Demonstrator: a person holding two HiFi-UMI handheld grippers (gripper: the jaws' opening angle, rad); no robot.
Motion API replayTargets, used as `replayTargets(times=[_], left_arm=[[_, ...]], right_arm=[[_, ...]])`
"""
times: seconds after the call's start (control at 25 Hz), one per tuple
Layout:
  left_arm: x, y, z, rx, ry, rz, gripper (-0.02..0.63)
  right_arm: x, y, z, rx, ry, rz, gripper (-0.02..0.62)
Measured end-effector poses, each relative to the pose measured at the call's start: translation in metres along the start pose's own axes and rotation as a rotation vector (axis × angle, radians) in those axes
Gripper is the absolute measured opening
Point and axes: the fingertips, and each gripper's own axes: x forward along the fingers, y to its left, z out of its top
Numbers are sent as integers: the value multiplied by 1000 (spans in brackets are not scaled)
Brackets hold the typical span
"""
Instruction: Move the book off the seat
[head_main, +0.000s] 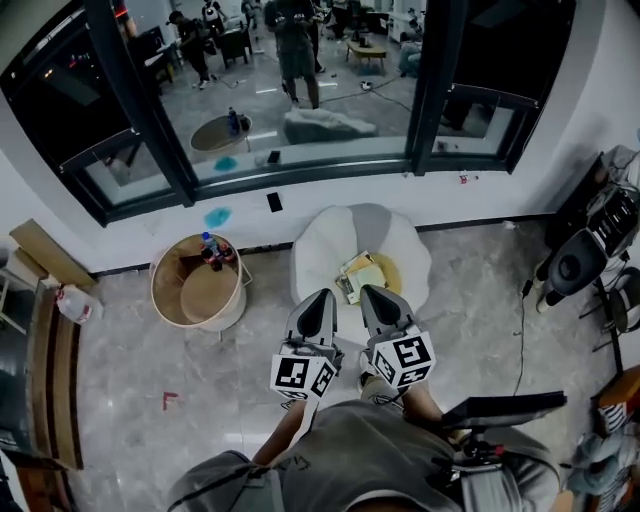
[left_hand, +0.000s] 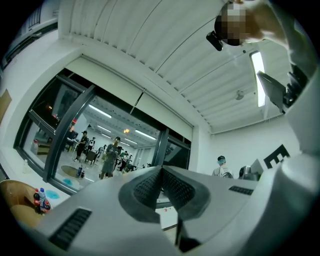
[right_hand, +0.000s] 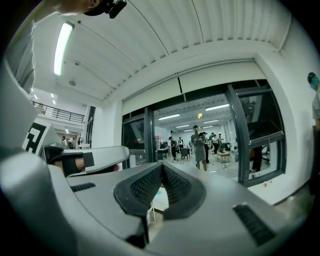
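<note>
A pale yellow-green book (head_main: 359, 275) lies on the white petal-shaped seat (head_main: 325, 245) near the window wall. My left gripper (head_main: 322, 298) and right gripper (head_main: 368, 294) are held side by side just in front of the seat, both tipped upward. The jaws of each are shut with nothing between them. In the left gripper view the closed left gripper (left_hand: 161, 172) points at the window and ceiling; the right gripper (right_hand: 161, 170) in its own view does the same. Neither gripper view shows the book or seat.
A round wooden side table (head_main: 198, 285) with small bottles (head_main: 210, 251) stands left of the seat. A dark-framed window (head_main: 290, 90) runs along the wall behind. Black equipment (head_main: 585, 255) sits at the right, wooden boards (head_main: 45, 345) at the left.
</note>
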Motion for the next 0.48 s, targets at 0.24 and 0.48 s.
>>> replayTargets(times=[0.24, 0.48], left_arm=[[94, 1, -27, 17, 39, -78, 12], [196, -8, -31, 47, 61, -100, 12]], right_arm=[[63, -72, -4, 40, 18, 40, 14], [115, -175, 16, 54, -21, 20, 14]])
